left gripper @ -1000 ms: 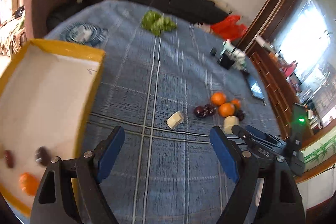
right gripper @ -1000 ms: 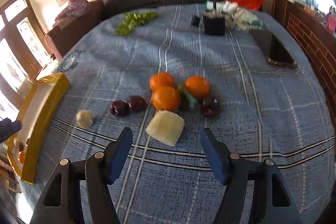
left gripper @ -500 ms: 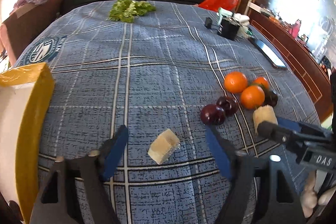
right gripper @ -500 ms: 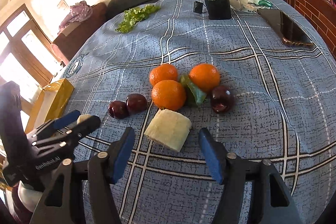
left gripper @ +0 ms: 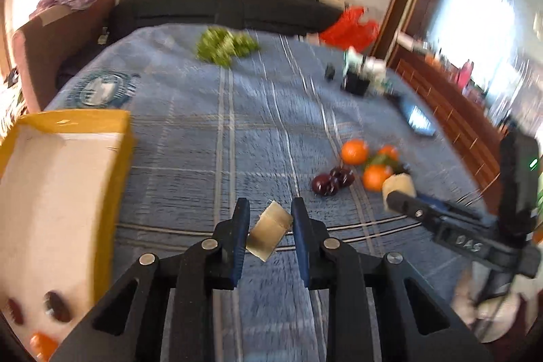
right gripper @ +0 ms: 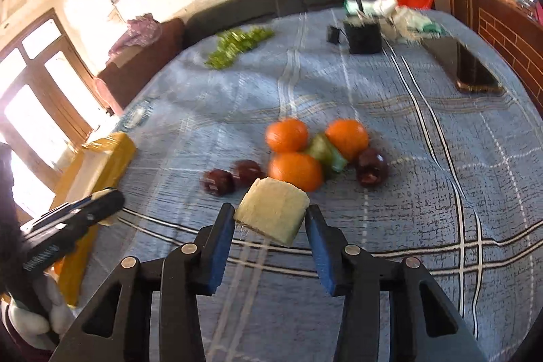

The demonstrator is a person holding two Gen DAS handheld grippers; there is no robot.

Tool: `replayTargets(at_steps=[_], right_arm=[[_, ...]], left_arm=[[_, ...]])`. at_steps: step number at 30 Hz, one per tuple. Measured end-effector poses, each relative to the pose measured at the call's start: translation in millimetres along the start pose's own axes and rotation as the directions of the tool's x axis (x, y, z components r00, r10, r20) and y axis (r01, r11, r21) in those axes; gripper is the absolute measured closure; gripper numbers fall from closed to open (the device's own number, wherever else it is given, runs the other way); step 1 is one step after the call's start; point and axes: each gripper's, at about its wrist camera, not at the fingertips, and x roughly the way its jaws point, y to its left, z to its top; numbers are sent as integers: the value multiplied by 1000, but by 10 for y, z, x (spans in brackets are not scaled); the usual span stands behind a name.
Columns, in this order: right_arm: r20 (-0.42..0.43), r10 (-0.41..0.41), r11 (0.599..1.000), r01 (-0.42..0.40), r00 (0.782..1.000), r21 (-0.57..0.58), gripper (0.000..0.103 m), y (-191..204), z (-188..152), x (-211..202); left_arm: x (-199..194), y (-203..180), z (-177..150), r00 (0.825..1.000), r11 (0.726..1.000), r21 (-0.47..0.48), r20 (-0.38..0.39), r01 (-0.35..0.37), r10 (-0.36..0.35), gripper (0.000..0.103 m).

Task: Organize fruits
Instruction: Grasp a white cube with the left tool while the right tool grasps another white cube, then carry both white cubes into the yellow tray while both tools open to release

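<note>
At nine o'clock lies the yellow tray (left gripper: 71, 124). The left gripper (left gripper: 268, 219), jaws just closing, clamps the small pale chunk (left gripper: 269, 231), its long axis tilted toward one o'clock. The right gripper (right gripper: 269, 219), also closing, brackets the larger pale block (right gripper: 273, 212), pads touching its sides.

pale fruit chunks (left gripper: 269, 231) (right gripper: 273, 214) | oranges (right gripper: 295, 170), plums (right gripper: 219, 180) clustered

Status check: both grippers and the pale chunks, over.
Left gripper shut on small pale chunk. Right gripper closing around large pale chunk. Oranges close behind it.
</note>
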Motion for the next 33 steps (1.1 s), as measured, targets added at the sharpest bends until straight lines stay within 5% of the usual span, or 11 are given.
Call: replayTargets(at_steps=[5,10,16,18,26,33], right_arm=[[57,117,993,-115,992,-29,56,475,76,-387],[138,240,966,-223,961,-133,56,1160,312,-996],[171,420,895,-376,891,-239,55,1945,764,-1566],[147,447,878,-402,882,-261,55,2167,813,-1531],[-127,322,884,-346,938,-314,55,2866,188,-179],[-297,243,870,-342,924,-355,55,3203,-202,811]], left_arm=[[-849,384,130,993,997,-74,115,30,-22,79],[-1960,832,256,964,991,-127,264,51,-16,79],[-2732,1287,474,919,980,-145,351,-136,179,78],[-2667,1485,510,920,971,-163,325,-175,220,78],[-1493,2306,166,960,933,-286,113,-216,257,78],[-830,2669,-137,954,910,-290,-39,-296,298,78]])
